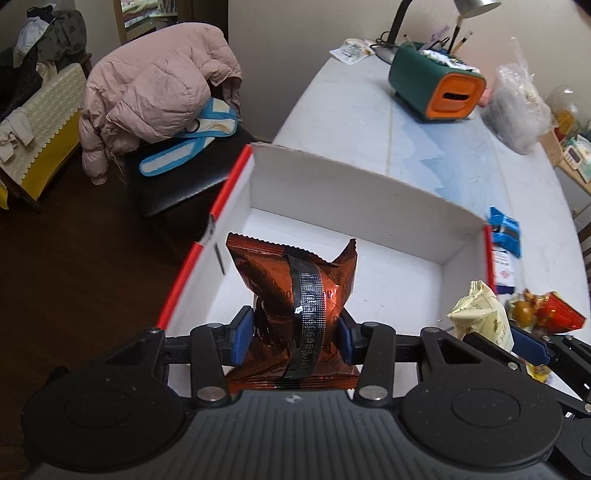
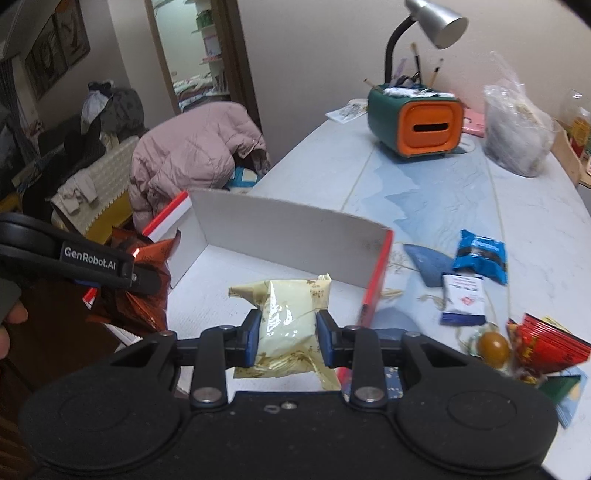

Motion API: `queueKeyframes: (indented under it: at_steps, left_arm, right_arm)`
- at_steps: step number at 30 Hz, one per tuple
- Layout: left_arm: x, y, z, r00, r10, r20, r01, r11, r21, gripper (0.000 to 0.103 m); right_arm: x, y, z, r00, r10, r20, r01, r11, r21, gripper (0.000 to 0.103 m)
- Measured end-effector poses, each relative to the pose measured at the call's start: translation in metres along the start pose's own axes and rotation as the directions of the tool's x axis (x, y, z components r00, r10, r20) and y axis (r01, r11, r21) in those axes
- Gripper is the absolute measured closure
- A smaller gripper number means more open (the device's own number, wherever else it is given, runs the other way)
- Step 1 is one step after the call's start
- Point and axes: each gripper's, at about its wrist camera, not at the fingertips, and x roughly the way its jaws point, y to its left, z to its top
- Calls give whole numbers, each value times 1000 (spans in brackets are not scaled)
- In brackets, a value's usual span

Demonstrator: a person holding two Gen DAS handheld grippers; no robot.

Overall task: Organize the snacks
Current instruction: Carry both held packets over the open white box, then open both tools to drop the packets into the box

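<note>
My left gripper is shut on a shiny brown snack packet and holds it over the near left part of a white cardboard box with red edges. My right gripper is shut on a cream snack packet and holds it over the same box, near its right side. The cream packet and the right gripper also show at the right of the left wrist view. The left gripper with the brown packet shows at the left of the right wrist view.
Loose snacks lie on the table right of the box: a blue packet, a white and blue packet, a red packet. A green and orange holder, a lamp and a plastic bag stand at the back. A chair with a pink jacket is left.
</note>
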Motion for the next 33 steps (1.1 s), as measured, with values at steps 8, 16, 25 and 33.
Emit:
queueKeyframes:
  at_steps: [8, 16, 25, 33]
  left_arm:
    - [31, 7, 5, 999, 32, -33, -30, 997, 68, 58]
    - [60, 8, 1, 994, 54, -90, -45, 993, 106, 58]
    - [74, 7, -7, 991, 52, -122, -36, 991, 130, 58]
    - [71, 11, -8, 995, 25, -92, -14, 992, 125, 49]
  right_arm:
    - [36, 24, -3, 997, 11, -73, -15, 999, -49, 72]
    - [56, 36, -10, 994, -13, -112, 4, 997, -79, 72]
    - [67, 43, -11, 991, -34, -132, 20, 994, -109, 71]
    - [64, 39, -12, 991, -34, -128, 21, 995, -98, 67]
